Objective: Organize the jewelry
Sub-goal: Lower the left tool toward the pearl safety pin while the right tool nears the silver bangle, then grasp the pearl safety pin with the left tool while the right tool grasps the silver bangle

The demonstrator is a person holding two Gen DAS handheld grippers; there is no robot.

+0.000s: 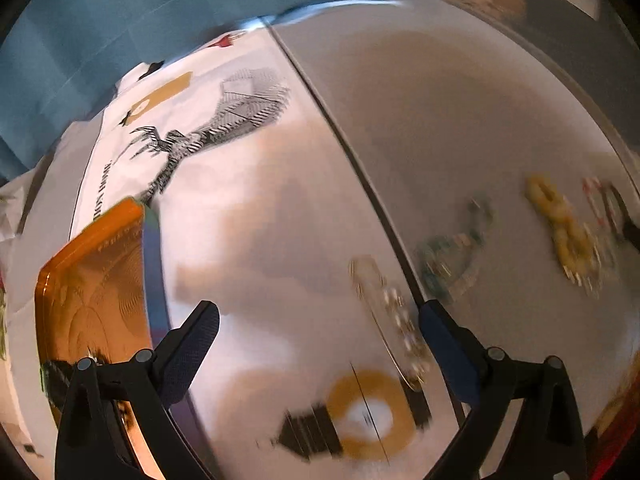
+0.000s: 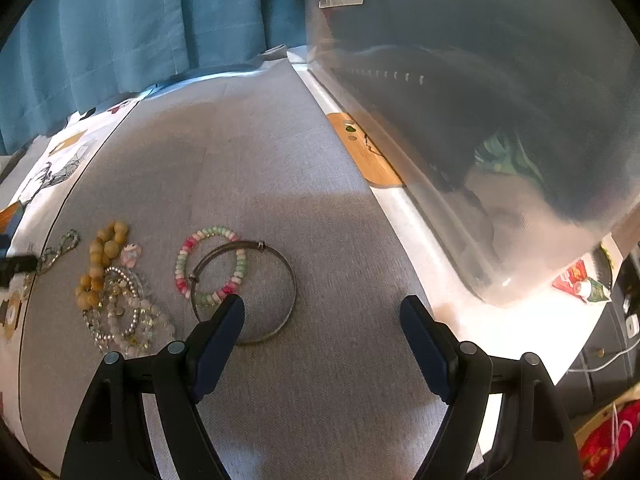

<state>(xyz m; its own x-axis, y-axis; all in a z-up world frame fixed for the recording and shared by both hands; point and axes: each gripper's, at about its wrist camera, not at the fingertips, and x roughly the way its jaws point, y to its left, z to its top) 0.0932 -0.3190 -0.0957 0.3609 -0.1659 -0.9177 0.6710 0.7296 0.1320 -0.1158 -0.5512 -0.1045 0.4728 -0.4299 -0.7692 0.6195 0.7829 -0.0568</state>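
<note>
Teal curtain behind grey table

Bangle overlapping bead bracelet

Strong motion blur is seen in the left wrist view, where the jewelry is smeared, perhaps beads. The right wrist view is sharp, with a soft shadow on the gray mat and curved fisheye edges.

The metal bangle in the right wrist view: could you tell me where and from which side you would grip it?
I would probably take the metal bangle on its bare right-hand arc, coming down from above with one finger inside the ring and one outside. It lies flat on the grey mat, and its left side overlaps the pink and green bead bracelet. The right gripper is open.
</note>
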